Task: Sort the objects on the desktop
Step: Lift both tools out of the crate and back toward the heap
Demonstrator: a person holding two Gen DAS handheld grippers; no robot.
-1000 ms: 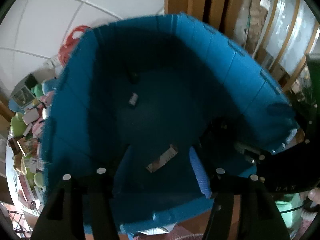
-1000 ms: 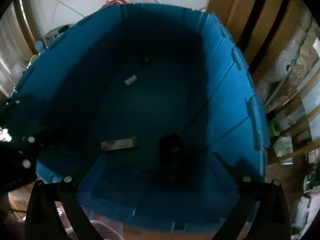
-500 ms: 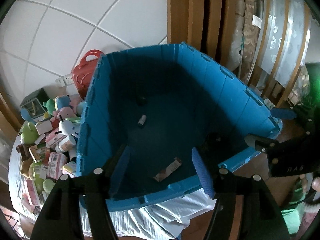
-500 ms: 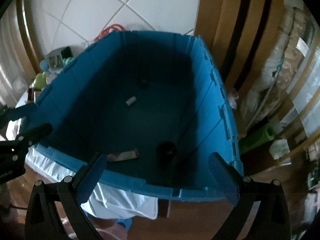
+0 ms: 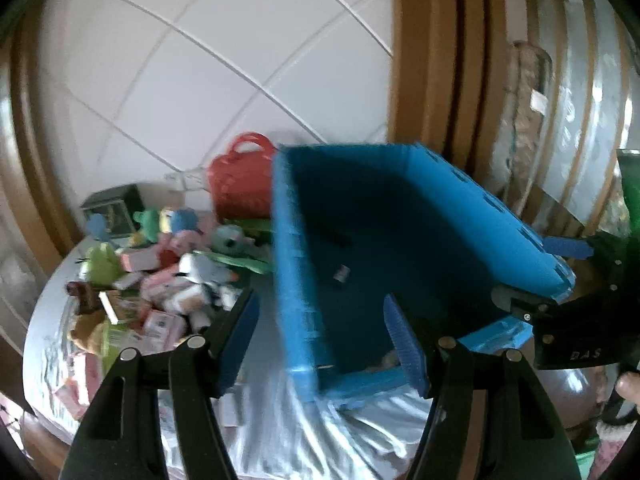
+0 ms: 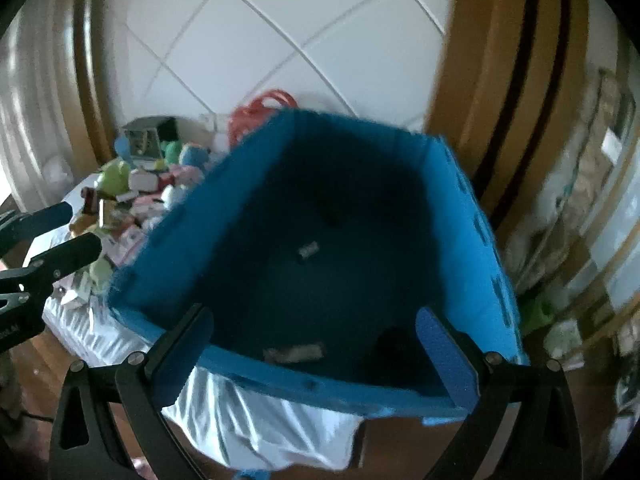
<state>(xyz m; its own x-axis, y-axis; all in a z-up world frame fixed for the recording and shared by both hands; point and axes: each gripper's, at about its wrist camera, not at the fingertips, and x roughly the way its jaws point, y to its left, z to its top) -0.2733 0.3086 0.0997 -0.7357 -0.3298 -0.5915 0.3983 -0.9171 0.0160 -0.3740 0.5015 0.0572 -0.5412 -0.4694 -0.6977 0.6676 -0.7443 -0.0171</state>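
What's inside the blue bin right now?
In the blue bin: a small light cylinder mid-floor, a flat pale packet and a dark round item near the front wall. Far corners are too dark to tell.

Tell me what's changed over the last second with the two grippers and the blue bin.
Both grippers have pulled up and back out of the blue bin; the left gripper has also swung left, bringing the toy pile into view. The right gripper now hangs over the near rim. Both stay open and empty. The flat packet, small white item and dark round object lie where they were.
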